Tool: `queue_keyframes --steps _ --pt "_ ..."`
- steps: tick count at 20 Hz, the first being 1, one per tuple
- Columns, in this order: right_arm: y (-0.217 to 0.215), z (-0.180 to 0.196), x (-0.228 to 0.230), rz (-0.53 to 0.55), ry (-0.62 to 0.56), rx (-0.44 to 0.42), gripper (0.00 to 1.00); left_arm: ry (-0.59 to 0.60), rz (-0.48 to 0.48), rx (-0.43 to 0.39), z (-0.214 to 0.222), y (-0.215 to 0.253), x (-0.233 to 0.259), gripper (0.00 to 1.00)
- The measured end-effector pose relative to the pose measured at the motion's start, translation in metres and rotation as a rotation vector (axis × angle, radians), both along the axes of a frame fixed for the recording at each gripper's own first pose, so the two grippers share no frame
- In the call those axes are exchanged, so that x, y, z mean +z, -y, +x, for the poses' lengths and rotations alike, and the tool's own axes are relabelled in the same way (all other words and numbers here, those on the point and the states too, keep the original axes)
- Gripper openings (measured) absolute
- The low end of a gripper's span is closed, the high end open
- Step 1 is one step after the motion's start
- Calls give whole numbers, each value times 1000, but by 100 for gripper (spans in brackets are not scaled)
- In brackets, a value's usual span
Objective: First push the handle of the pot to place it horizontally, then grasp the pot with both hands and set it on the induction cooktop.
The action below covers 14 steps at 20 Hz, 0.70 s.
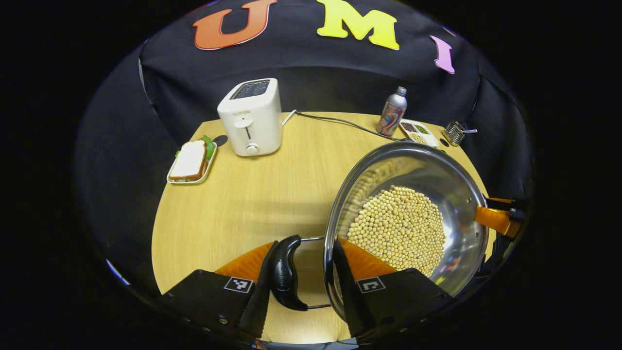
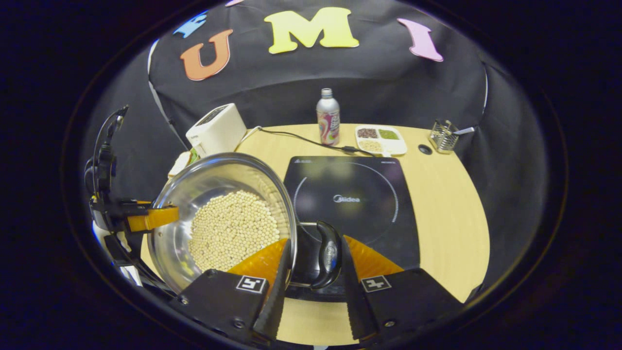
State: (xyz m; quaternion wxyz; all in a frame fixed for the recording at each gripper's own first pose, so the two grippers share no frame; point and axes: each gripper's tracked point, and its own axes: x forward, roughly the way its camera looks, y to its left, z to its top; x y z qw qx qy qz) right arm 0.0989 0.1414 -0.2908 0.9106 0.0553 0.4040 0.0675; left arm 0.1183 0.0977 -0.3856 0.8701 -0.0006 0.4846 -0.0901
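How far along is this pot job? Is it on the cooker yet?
Not yet. Done: the pot's handle sticks out sideways. In hand: the left gripper and right gripper each appear to have their jaws clamped across a handle and the rim, with one finger inside the pot. Left: the pot is beside the induction cooktop, not yet centred on it.

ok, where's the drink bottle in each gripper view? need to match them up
Left gripper view: the bottle stands at the table's far edge, upper right, just above the pot rim.
Right gripper view: the bottle stands top centre, behind the cooktop.
Shared landmark: the divided snack tray, just right of the bottle in both.
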Motion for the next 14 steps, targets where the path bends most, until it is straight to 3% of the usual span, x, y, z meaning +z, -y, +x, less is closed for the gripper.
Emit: queue_keyframes --steps 1,2,3,9,14 --pt "10 -2 1 -2 6 -11 54 2 -3 -5 2 6 0 63" --pt "20 -5 1 -9 5 -14 55 4 -3 -14 2 11 0 72" --pt "29 -7 2 -10 7 -23 54 6 -3 -21 4 16 -2 63" --pt "79 -11 3 -26 8 -41 57 8 -13 -51 9 44 -7 63" --pt "117 -4 -1 -34 7 -62 54 2 -15 -60 22 65 -16 63"
